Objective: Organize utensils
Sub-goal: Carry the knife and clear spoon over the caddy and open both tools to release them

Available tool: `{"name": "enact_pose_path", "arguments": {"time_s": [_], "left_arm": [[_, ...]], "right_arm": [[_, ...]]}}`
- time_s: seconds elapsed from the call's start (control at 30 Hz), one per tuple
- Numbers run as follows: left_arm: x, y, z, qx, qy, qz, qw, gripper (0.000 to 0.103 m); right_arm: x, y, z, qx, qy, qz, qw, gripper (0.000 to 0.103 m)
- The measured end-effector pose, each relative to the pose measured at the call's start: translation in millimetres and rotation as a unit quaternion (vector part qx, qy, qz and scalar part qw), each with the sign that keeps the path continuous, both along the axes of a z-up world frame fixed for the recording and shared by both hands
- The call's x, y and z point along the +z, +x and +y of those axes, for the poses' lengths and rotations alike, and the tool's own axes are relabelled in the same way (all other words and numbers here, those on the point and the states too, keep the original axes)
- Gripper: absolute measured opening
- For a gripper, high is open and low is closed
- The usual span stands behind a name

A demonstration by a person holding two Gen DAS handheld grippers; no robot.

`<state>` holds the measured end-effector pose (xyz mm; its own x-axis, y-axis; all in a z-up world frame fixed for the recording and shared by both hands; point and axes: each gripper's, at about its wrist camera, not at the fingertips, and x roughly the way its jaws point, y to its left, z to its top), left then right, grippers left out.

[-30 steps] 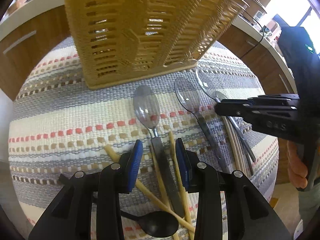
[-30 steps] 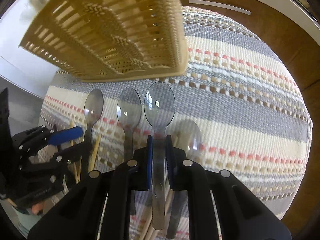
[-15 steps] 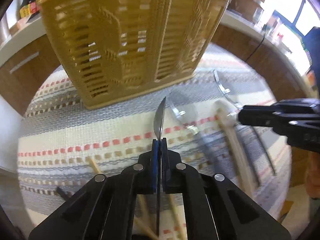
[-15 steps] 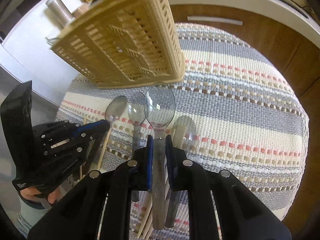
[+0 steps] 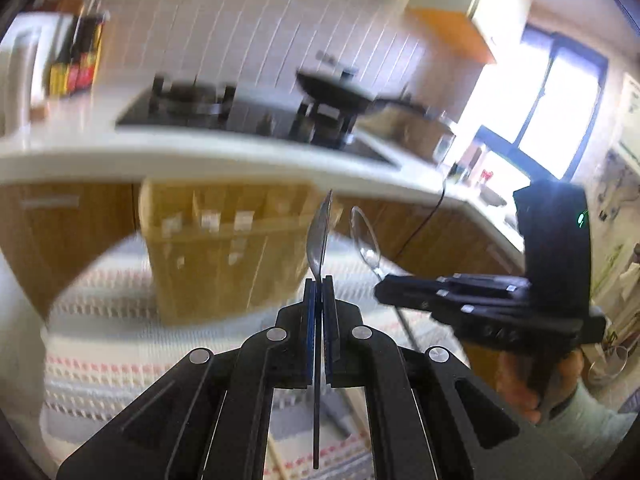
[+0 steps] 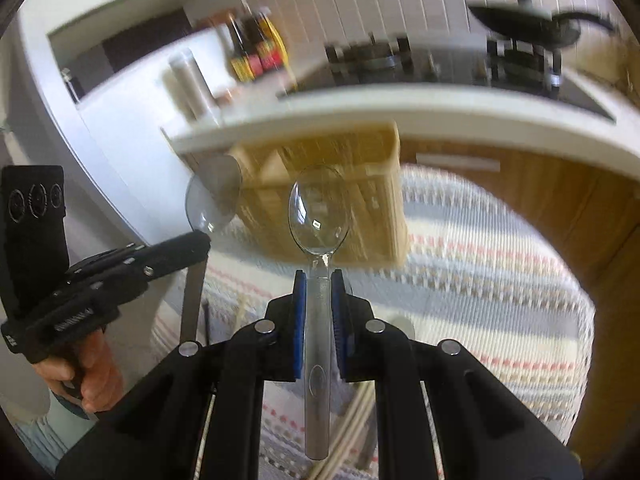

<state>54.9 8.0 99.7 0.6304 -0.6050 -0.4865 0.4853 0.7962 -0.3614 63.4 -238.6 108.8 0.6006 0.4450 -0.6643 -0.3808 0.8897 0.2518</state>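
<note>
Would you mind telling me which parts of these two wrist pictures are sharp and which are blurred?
Left wrist view: the left gripper and its spoon are sharp, the basket smeared, the window overexposed. Right wrist view: the clear spoon is crisp, the striped mat and bottles motion-blurred.

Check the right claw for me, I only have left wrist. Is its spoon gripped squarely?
Observer: Yes. The right claw is shut on the clear plastic spoon at the neck. The bowl is face-on and the handle runs straight back between the pads.
Operator: And my spoon? I only see it edge-on.
Observer: From the right wrist, the dark-handled spoon shows a full translucent bowl above the left claw, with its handle hanging below.
Operator: Anything under the right claw?
Observer: Pale chopsticks lie on the striped mat below it.
</note>
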Motion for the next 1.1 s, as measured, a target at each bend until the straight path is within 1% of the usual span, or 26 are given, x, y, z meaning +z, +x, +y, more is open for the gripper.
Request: {"name": "enact_pose_path", "arguments": {"time_s": [0.1, 0.2, 0.23, 0.33, 0.4, 0.47, 0.57, 0.67, 0.73, 0.87, 1.03, 1.1], "left_arm": [[30, -2, -1, 0.007, -0.022, -0.030, 0.9993, 0.001], [52, 9, -9, 0.028, -0.026, -0.072, 0.9967, 0.001], [57, 14, -10, 0.032, -0.030, -0.083, 0.9956, 0.001], [73, 26, -4, 0.048, -0.050, -0.110, 0.9915, 0.001], [78, 34, -2, 0.059, -0.057, -0.127, 0.9885, 0.001], [78, 45, -2, 0.067, -0.070, -0.145, 0.9847, 0.001], [77, 54, 7, 0.091, -0.073, -0.170, 0.9785, 0.001], [75, 70, 17, 0.112, -0.078, -0.186, 0.9731, 0.001], [71, 82, 21, 0.121, -0.081, -0.187, 0.9715, 0.001], [53, 101, 20, 0.138, -0.071, -0.188, 0.9698, 0.001], [26, 117, 11, 0.158, -0.042, -0.190, 0.9680, 0.001], [15, 122, 8, 0.160, -0.034, -0.187, 0.9686, 0.001]], "right_arm": [[23, -1, 2, -0.006, 0.015, -0.044, 0.999, 0.010], [41, 5, 3, -0.019, 0.028, -0.079, 0.996, 0.010], [49, 9, 2, -0.027, 0.034, -0.096, 0.994, 0.010], [66, 22, -2, -0.049, 0.045, -0.127, 0.990, 0.010], [73, 33, -3, -0.062, 0.044, -0.147, 0.986, 0.010], [77, 48, -3, -0.077, 0.036, -0.168, 0.982, 0.010], [76, 67, -2, -0.093, 0.023, -0.191, 0.977, 0.010], [72, 89, -6, -0.099, 0.027, -0.199, 0.975, 0.010], [66, 103, -6, -0.103, 0.028, -0.202, 0.973, 0.010], [50, 123, -2, -0.107, 0.020, -0.209, 0.972, 0.010], [28, 139, 0, -0.110, 0.019, -0.204, 0.973, 0.010], [20, 143, -1, -0.110, 0.021, -0.201, 0.973, 0.010]]}}
